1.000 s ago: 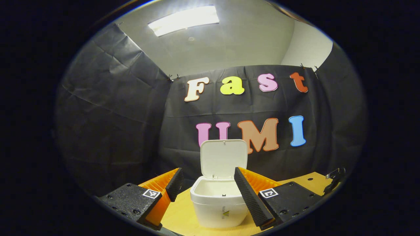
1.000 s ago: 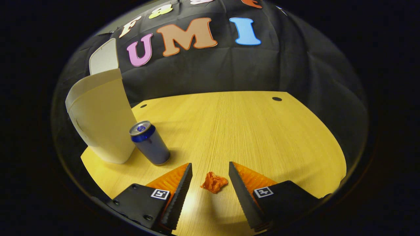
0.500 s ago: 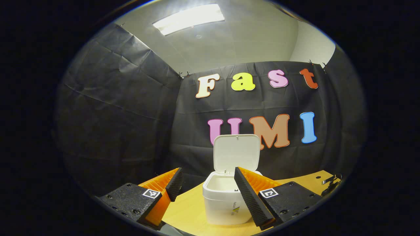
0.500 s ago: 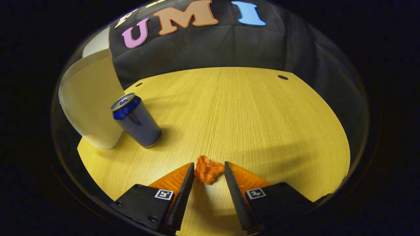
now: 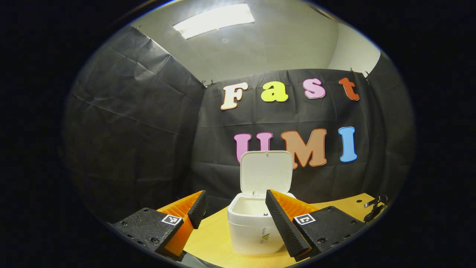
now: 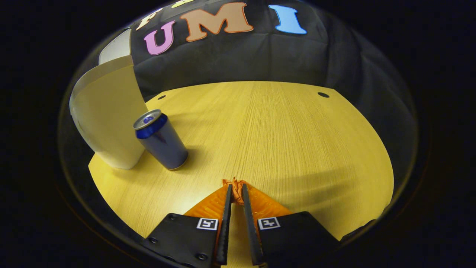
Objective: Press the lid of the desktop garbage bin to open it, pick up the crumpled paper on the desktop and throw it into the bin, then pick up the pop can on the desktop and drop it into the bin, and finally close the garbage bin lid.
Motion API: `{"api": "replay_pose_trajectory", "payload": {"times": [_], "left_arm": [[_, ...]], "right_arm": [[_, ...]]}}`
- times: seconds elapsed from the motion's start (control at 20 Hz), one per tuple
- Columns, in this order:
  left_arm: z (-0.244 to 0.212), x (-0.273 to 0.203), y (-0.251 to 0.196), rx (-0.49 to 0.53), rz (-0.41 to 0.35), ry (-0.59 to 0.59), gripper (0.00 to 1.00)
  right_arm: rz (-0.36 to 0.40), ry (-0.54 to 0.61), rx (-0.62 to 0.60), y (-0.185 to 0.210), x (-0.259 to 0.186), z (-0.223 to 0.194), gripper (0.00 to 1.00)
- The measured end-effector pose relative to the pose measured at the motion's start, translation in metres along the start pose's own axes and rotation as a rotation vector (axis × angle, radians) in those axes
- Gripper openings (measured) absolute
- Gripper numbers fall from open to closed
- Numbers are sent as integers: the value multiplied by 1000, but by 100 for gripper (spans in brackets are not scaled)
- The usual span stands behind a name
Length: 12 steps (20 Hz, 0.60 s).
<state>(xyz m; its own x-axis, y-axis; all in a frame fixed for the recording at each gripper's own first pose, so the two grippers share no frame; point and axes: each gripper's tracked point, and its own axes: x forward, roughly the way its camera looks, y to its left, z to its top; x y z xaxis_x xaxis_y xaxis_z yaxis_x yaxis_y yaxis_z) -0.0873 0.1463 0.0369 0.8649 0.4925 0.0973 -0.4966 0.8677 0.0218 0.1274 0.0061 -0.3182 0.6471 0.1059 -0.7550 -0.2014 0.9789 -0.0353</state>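
The right gripper (image 6: 235,188) was nearly closed, pinching the crumpled paper (image 6: 234,183) at its tips, low over the table (image 6: 282,126). The left gripper (image 5: 234,203) was wide and held nothing. The bin (image 5: 253,227) stood at 12 o'clock from it, lid (image 5: 265,172) up; the pop can (image 6: 160,139) stood just beside the bin, at 10 o'clock from the right gripper. The paper was held only by its edge, so I think it could slip out during lifting. The bin carried a small logo, too small to read

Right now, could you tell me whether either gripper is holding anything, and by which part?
The right gripper pinches the crumpled paper between its fingertips; the wad's far end pokes out. The left gripper is open, holding nothing.
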Motion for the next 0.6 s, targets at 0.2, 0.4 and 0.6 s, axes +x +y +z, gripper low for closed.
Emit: {"api": "replay_pose_trajectory", "payload": {"times": [0.2,0.4,0.6], "left_arm": [[-4,-1,5,-13,0,11,94],[-13,-3,14,-12,6,24,94],[-30,-6,20,-9,2,50,94]], "right_arm": [[87,-103,-16,32,-47,41,25],[199,-247,-81,79,-106,111,25],[315,-399,-181,140,-165,188,25]]}}
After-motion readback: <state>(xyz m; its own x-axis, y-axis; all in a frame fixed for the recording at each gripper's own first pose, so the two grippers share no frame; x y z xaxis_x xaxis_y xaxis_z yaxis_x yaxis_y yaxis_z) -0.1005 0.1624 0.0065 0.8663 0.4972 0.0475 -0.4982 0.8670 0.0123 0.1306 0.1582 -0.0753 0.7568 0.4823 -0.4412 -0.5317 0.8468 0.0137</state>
